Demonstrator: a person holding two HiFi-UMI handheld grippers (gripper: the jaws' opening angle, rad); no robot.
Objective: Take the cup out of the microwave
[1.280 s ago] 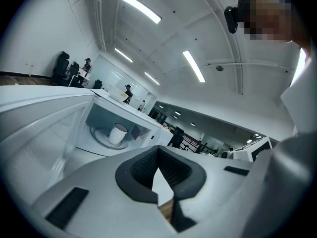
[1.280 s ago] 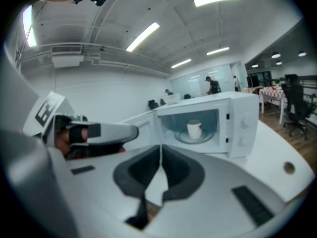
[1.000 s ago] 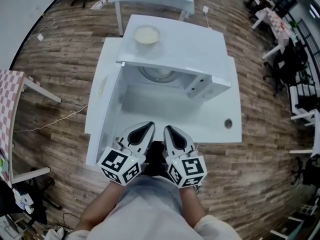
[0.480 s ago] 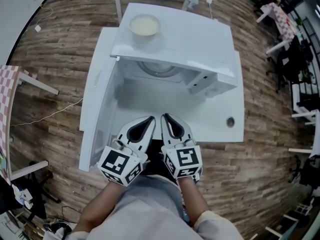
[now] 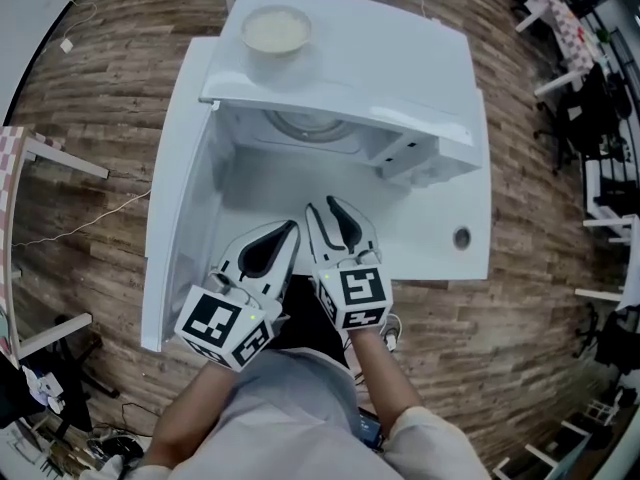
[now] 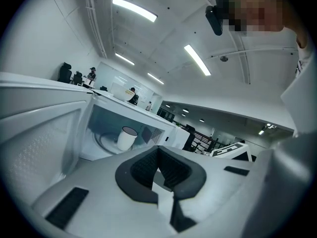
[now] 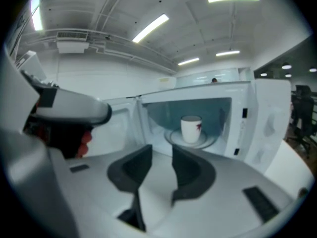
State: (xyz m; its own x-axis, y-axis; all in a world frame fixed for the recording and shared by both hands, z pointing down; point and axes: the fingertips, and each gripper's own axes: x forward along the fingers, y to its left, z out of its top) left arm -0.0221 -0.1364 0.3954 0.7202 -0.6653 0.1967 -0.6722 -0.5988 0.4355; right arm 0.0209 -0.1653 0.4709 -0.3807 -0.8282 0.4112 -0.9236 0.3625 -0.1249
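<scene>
While the cup (image 7: 191,129) sits in the microwave (image 7: 265,123), the empty right claw (image 7: 161,155), just opening yet narrow, should widen to straddle it.

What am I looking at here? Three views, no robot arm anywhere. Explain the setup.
No robot: a person holds a two-jaw gripper in each hand. The head view looks down from the person's head. It shows the left gripper and right gripper over a white table, facing a microwave with its door open and a bowl on top. The other two cameras ride on the grippers, looking along their jaws. Both show the cup standing on the turntable inside. Nothing is held: the left jaws are together, and the right jaws have just been opening, with nothing between them.
</scene>
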